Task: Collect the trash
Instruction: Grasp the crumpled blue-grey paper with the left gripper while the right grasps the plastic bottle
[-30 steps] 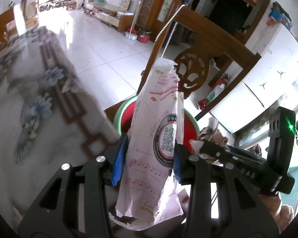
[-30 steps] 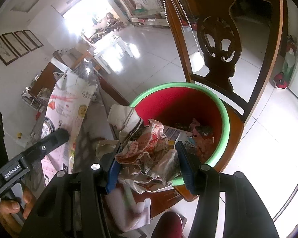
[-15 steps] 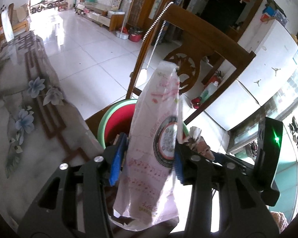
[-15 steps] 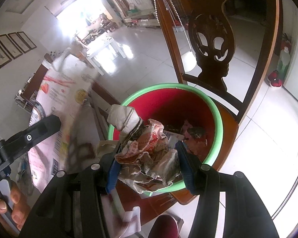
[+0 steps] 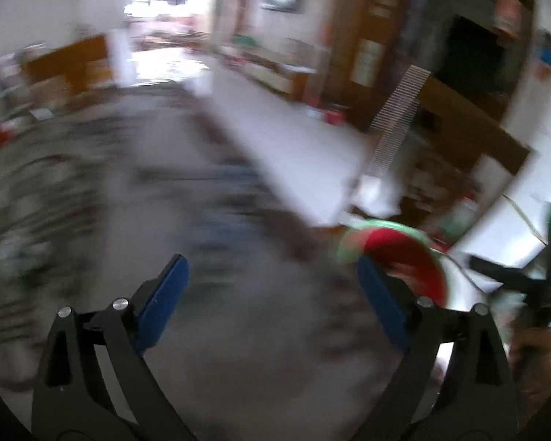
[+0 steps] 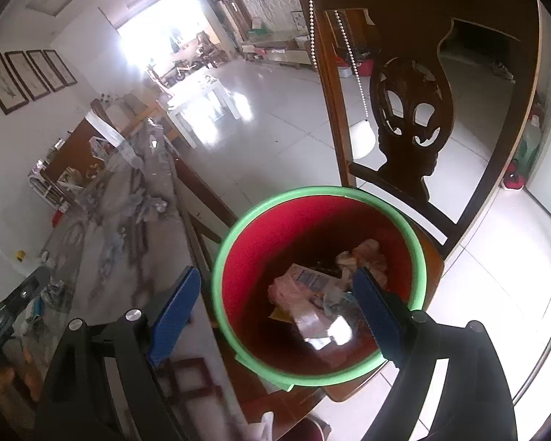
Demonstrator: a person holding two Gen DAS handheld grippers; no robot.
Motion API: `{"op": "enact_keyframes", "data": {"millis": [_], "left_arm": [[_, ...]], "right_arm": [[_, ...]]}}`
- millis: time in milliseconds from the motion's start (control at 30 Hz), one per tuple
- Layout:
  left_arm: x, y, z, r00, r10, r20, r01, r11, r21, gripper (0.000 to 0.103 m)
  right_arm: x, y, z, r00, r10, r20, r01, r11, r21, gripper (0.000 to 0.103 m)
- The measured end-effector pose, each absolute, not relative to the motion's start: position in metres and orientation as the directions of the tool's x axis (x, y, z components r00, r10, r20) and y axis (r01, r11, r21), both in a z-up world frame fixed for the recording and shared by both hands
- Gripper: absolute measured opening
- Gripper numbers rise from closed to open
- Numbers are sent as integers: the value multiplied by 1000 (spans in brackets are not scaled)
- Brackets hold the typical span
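Observation:
A red bucket with a green rim (image 6: pixel 224 257) stands on a wooden chair seat beside the table. Inside it lie a pink-white plastic bag (image 6: pixel 305 294) and crumpled paper trash (image 6: pixel 367 257). My right gripper (image 6: pixel 275 305) is open and empty, hovering just above the bucket's near rim. My left gripper (image 5: pixel 272 301) is open and empty over the table; its view is heavily blurred. The bucket also shows in the left wrist view (image 5: pixel 404 246), at the right past my right finger.
A carved dark wooden chair back (image 6: pixel 411 110) with a hanging bead string (image 6: pixel 349 47) rises behind the bucket. A glass-topped floral table (image 6: pixel 128 220) stretches left, with small items at its near left end (image 6: pixel 51 290). White tiled floor (image 6: pixel 275 110) lies beyond.
Both grippers have opened. The pink-white bag left my left gripper and the crumpled paper left my right gripper; both lie in the bucket. My left gripper swung left over the table.

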State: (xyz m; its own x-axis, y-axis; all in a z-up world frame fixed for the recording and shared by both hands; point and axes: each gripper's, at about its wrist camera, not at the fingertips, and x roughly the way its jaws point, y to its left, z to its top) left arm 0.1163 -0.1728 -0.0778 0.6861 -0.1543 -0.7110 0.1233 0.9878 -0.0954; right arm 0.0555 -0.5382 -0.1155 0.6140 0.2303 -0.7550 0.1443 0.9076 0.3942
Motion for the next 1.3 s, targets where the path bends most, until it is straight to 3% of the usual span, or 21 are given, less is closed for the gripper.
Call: {"op": "enact_keyframes", "data": {"millis": [133, 233, 467, 567, 600, 633, 733, 867, 1033, 1200, 1300], "left_arm": [[122, -60, -86, 656, 57, -753, -127, 991, -36, 93], [128, 3, -89, 624, 144, -768, -265, 964, -34, 93], [168, 48, -113, 558, 113, -822, -296, 953, -70, 93], [182, 47, -128, 504, 124, -855, -282, 959, -27, 93], [183, 48, -130, 506, 140, -851, -287, 958, -13, 82], [183, 51, -131, 503, 173, -847, -301, 953, 16, 66], [171, 67, -126, 513, 114, -851, -298, 953, -53, 46], [132, 78, -112, 490, 71, -869, -302, 949, -92, 34], [59, 88, -91, 525, -19, -851, -322, 921, -219, 33], [3, 83, -89, 561, 36, -827, -288, 945, -154, 33], [-14, 98, -96, 585, 6, -811, -311, 925, -217, 34]], "right_arm": [[52, -536, -117, 610, 236, -757, 154, 901, 405, 82], [51, -531, -121, 597, 230, -768, 160, 905, 395, 82], [43, -534, -117, 601, 185, -778, 189, 912, 363, 82], [41, -539, -111, 602, 166, -781, 208, 912, 354, 82], [40, -539, -108, 606, 157, -780, 211, 914, 348, 82], [40, -538, -103, 613, 147, -776, 211, 917, 340, 82], [42, -526, -77, 650, 121, -750, 175, 937, 304, 82], [67, -462, -34, 681, 205, -703, -4, 961, 276, 82], [102, -324, -11, 624, 386, -680, -306, 921, 242, 82], [126, -180, -8, 492, 521, -698, -551, 806, 213, 82], [139, -91, -13, 403, 542, -738, -673, 722, 162, 83]]}}
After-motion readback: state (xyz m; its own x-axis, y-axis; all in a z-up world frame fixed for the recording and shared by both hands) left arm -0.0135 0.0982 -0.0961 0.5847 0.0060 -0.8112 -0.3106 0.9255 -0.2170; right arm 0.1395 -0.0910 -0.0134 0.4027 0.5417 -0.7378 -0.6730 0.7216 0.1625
